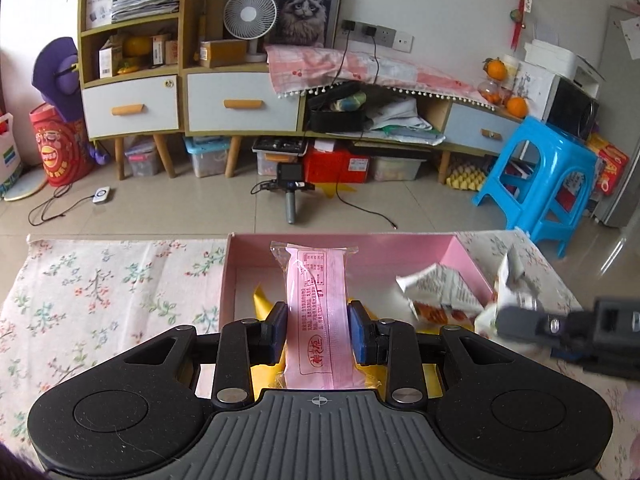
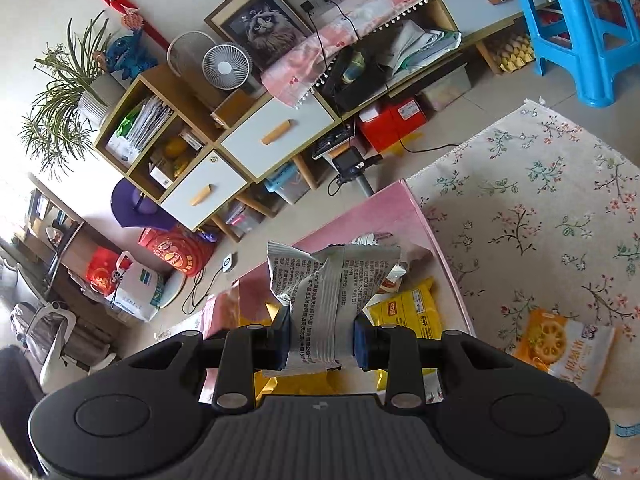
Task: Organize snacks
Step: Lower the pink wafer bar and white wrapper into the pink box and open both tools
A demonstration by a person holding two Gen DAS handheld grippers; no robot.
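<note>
Two grippers (image 1: 318, 330) (image 2: 322, 338), two gripped packets (image 1: 318, 304) (image 2: 328, 300)

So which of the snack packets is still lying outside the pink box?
The orange cookie packet, flat on the floral cloth right of the pink box. The yellow packet lies inside, and the pink and grey packets are held in the grippers.

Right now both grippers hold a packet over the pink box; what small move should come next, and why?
Probably lower the left gripper a little and open it. Its pink packet is clamped above the pink box, over yellow packets already inside. The right gripper, shut on the grey-white packet, also hangs over the box and could follow.
</note>
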